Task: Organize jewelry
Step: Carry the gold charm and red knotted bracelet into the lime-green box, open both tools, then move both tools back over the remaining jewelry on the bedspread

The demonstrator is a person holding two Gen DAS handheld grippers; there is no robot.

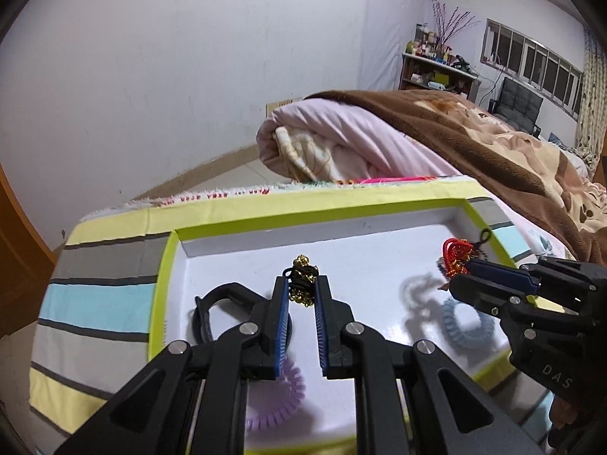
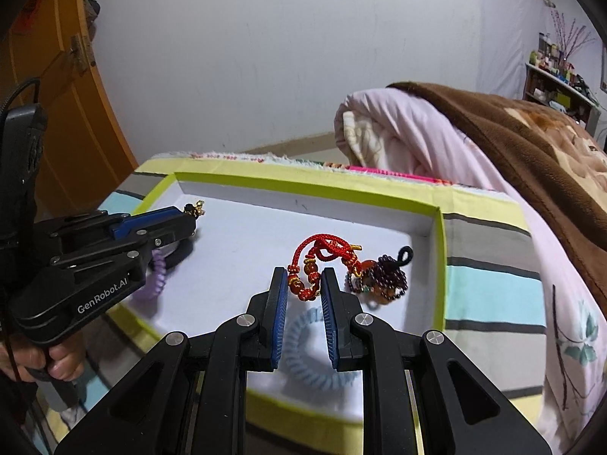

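Observation:
A shallow white tray with a lime rim (image 1: 235,227) (image 2: 303,189) lies on a striped cloth. My left gripper (image 1: 302,283) is shut on a black hair tie with gold bells (image 1: 302,278), held just above the tray floor; it also shows in the right wrist view (image 2: 191,216). My right gripper (image 2: 303,280) is shut on a red cord bracelet with amber beads (image 2: 320,261), which trails a dark beaded cluster (image 2: 387,276); it also shows in the left wrist view (image 1: 461,265). A blue coil tie (image 2: 315,356) and a purple coil tie (image 1: 280,394) lie in the tray.
A black band (image 1: 201,318) lies in the tray's left part. A rolled pink quilt and brown blanket (image 1: 379,140) lie behind the tray on the right. A wooden door (image 2: 68,113) stands at the left.

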